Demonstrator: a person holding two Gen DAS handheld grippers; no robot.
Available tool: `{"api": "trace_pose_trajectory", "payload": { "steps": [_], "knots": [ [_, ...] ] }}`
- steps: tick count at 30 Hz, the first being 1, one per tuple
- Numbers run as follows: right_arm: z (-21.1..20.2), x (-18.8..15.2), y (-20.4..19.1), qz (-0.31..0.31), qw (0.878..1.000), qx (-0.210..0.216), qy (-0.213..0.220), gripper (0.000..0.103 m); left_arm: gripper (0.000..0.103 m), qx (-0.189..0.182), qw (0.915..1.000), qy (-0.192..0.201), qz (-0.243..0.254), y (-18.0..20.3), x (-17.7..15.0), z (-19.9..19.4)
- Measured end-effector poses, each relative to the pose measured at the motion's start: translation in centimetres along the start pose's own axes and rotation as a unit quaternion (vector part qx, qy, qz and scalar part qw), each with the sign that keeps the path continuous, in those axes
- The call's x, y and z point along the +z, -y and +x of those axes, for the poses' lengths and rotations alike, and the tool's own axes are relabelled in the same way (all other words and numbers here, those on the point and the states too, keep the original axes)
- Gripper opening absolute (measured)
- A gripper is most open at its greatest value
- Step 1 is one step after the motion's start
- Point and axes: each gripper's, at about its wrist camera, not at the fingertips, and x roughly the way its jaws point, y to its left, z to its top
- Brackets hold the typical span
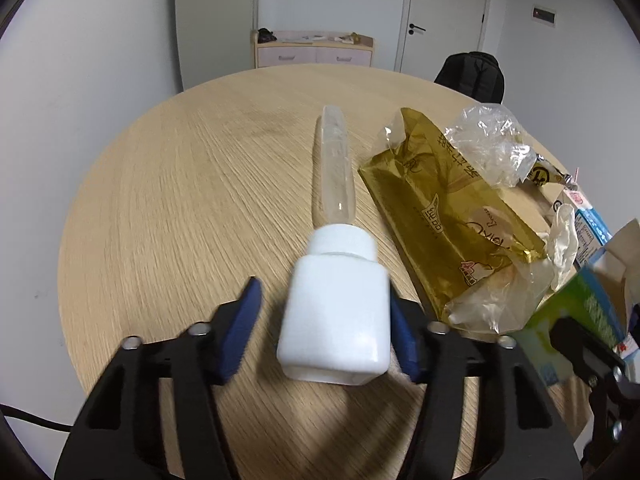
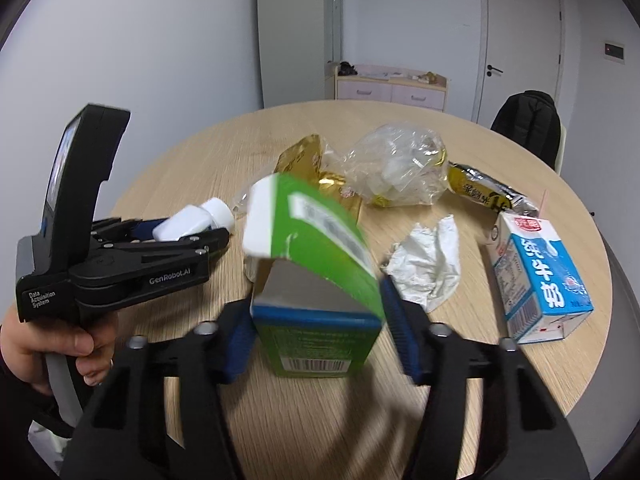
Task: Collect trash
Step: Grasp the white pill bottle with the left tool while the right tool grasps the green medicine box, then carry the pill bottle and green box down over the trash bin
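A round wooden desk (image 1: 168, 184) fills a white-walled room. Nearest, the left hand-held gripper (image 1: 326, 308) brackets a white bottle (image 1: 336, 316); its right pad touches, the left stands clear. The right hand-held gripper (image 2: 318, 320) clamps a green carton (image 2: 316, 280) showing a barcode. The left unit reads "GenRobot.AI" and "Data Acquisition System". Beyond lie a tissue (image 2: 428, 268), a blue milk carton (image 2: 536, 276), a gold bag (image 1: 440, 216), and a clear bag (image 2: 396, 168).

green carton (image 2: 316, 280) motion-blurred; blue milk carton (image 1: 592, 232) cut off at frame edge
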Motion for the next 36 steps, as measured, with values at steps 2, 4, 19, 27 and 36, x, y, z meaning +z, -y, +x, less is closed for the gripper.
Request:
{"api": "trace_pose_trajectory", "payload": {
  "steps": [2,4,19,27,36],
  "knots": [
    [0.2,0.0,-0.1,0.000,1.000,-0.001,0.000,0.044,0.041,0.002,1.0000,0.001,0.003,0.1,0.0,0.1],
    [0.2,0.0,-0.2,0.001,1.000,-0.001,0.000,0.044,0.041,-0.001,1.0000,0.001,0.001,0.2,-0.1,0.0],
    [-0.5,-0.2,0.6,0.019,1.000,-0.025,-0.001,0.044,0.041,0.014,0.9996,0.008,-0.024,-0.6,-1.0,-1.9],
    [-2.1,-0.6,0.2,0.023,0.999,-0.035,0.010,0.044,0.041,0.020,0.9991,0.019,-0.032,-1.2,-2.9,-4.3],
    [-5.2,-2.8,-1.0,0.020,0.999,-0.039,0.013,0.044,0.041,0.019,0.9990,0.020,-0.034,-1.1,-5.9,-7.5]
  ]
}}
